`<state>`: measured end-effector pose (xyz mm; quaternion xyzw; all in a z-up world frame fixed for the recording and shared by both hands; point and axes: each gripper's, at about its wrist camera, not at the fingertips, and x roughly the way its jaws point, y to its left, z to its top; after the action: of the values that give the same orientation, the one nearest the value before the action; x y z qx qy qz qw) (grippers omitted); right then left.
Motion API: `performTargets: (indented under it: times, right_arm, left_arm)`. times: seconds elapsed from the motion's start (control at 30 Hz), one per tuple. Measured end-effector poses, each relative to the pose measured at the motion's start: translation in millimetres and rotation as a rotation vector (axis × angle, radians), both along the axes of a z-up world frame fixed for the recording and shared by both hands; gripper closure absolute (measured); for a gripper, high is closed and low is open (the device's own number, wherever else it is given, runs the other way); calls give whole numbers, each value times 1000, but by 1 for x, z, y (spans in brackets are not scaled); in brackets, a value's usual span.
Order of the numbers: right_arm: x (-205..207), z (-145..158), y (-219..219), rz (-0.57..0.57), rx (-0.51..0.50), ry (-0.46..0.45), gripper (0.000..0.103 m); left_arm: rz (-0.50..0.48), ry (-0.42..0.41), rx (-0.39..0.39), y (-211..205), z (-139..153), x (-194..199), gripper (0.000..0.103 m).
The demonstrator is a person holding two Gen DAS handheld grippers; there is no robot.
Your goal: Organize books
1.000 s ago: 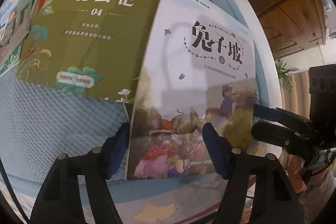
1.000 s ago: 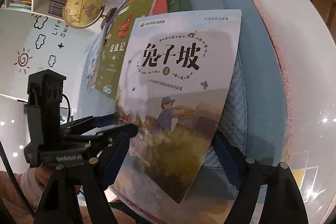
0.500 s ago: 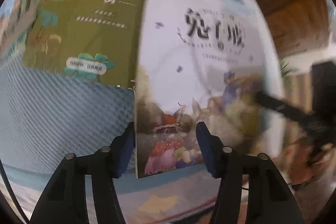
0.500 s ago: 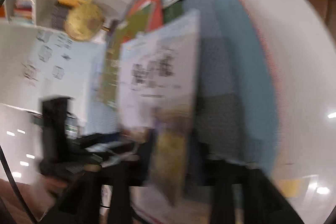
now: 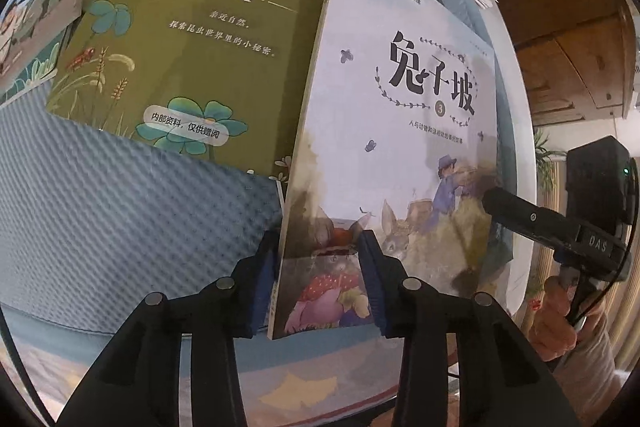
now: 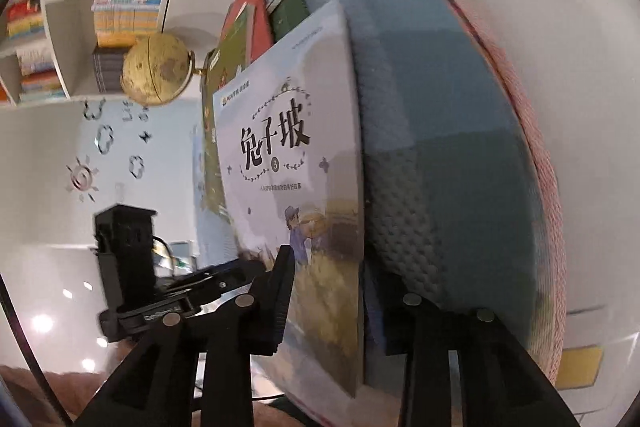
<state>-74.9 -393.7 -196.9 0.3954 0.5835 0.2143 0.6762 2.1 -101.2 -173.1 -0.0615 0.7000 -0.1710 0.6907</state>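
**Two grippers closing on one raised book.**
The pale-blue rabbit book [image 5: 400, 131], tilted up at frame centre over the green insect book [image 5: 192, 39] on the blue mat [image 5: 120, 211], sits between both pairs of jaws. The left gripper [image 5: 320, 279], jaws just narrowed, clamps its lower edge; the right gripper [image 6: 324, 303] has just widened slightly, grip uncertain. Good practice: hold firmly near the spine so the thin glossy cover stays flat.
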Motion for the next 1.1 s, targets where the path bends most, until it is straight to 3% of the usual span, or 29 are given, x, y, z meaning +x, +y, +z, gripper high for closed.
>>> performTargets:
  times: [0.13,0.23,0.33,0.4,0.47,0.5,0.57,0.7,0.77,0.9,0.97,1.1]
  right_arm:
    - [1,8,7,52,-157,-47,83]
    - [0,31,23,106,-270,-119,92]
    - [-5,66,45,202,-388,-236,94]
    - [-6,79,58,239,-461,-277,94]
    - [-2,76,64,260,-474,-257,94]
    - [3,63,64,256,-495,-205,92]
    - [6,38,49,221,-455,-110,83]
    - [10,-4,6,61,-132,15,81]
    - [11,-12,-3,18,-62,23,81]
    - [7,3,12,99,-227,-67,82]
    - [2,18,24,134,-302,-122,89]
    - [-12,70,53,257,-407,-316,94]
  left_arm:
    - [4,-8,1,-4,1,-2,66]
    - [-56,-80,19,-3,20,-7,68]
    - [-65,-115,-43,-3,34,-12,68]
    - [-88,-139,-5,-7,37,-14,68]
    - [-112,-149,112,-11,29,-14,71]
    - [-91,-121,154,-6,19,-11,74]
    - [-29,-64,95,8,9,-6,74]
    - [-2,-36,65,19,3,-3,73]
    - [-1,-34,63,23,2,-2,73]
    - [-21,-49,82,12,2,5,74]
    - [-46,-83,127,4,15,3,74]
    - [-94,-140,145,-2,38,-3,75]
